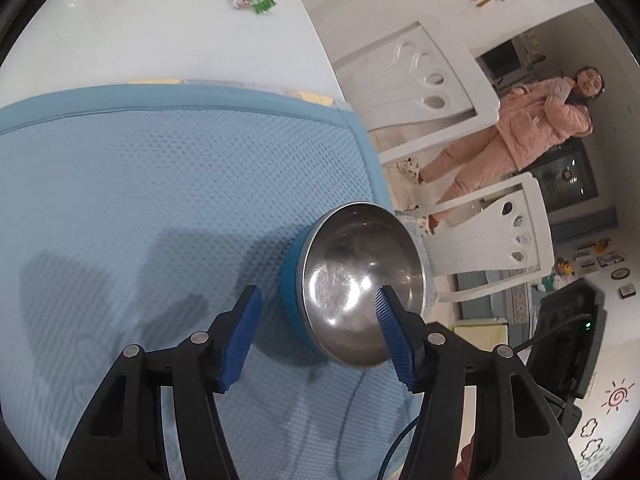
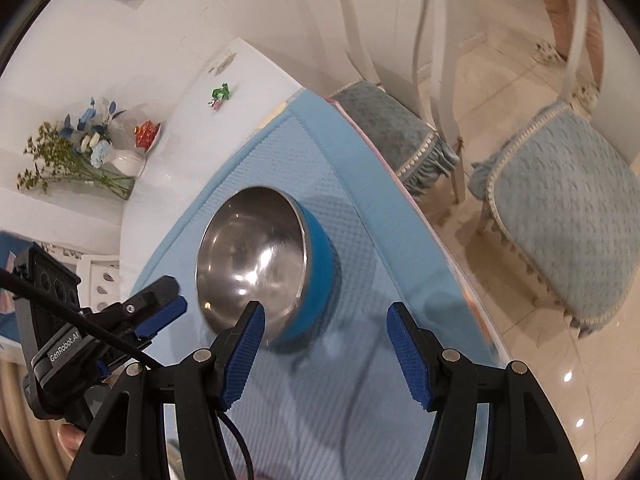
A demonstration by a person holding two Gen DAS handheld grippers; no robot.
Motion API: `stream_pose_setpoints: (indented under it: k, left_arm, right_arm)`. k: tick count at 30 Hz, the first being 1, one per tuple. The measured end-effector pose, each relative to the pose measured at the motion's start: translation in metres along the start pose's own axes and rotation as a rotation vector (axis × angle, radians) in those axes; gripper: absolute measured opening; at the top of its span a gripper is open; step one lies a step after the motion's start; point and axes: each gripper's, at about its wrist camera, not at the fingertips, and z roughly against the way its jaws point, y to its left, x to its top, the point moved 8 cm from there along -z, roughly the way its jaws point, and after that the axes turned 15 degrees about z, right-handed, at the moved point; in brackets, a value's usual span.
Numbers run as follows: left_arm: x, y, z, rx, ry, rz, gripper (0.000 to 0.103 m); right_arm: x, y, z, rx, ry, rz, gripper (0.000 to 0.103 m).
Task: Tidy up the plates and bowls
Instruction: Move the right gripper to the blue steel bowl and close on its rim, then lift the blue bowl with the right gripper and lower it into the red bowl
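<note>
A bowl (image 1: 352, 280) with a steel inside and blue outside sits on a light blue mat (image 1: 160, 200); it also shows in the right wrist view (image 2: 260, 264). My left gripper (image 1: 316, 312) is open, its fingers straddling the bowl's near rim without gripping it. My right gripper (image 2: 326, 330) is open and empty, its left finger (image 2: 244, 348) in front of the bowl's near rim. The left gripper shows at the lower left of the right wrist view (image 2: 160, 316). No plates are in view.
The mat (image 2: 360, 240) lies on a white table (image 1: 140, 32) with green wrapped sweets (image 1: 254, 0) and a vase of flowers (image 2: 100, 148). White chairs (image 1: 432, 92) with blue cushions (image 2: 560, 208) stand beside the table. A person in pink (image 1: 532, 128) stands beyond them.
</note>
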Motion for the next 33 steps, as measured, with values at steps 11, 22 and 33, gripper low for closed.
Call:
stream_pose_setpoints:
  k: [11, 22, 33]
  left_arm:
    - [0.004, -0.005, -0.029, 0.098, 0.011, -0.117, 0.053]
    - [0.006, 0.005, -0.048, 0.177, 0.019, -0.167, 0.017]
    - [-0.014, -0.014, -0.019, 0.253, -0.071, -0.258, 0.017]
  right_arm:
    - [0.011, -0.005, -0.031, -0.006, 0.019, -0.012, 0.062]
    - [0.011, 0.009, -0.055, -0.028, 0.042, 0.074, 0.032]
    - [-0.012, 0.018, -0.039, -0.015, 0.055, 0.042, 0.033]
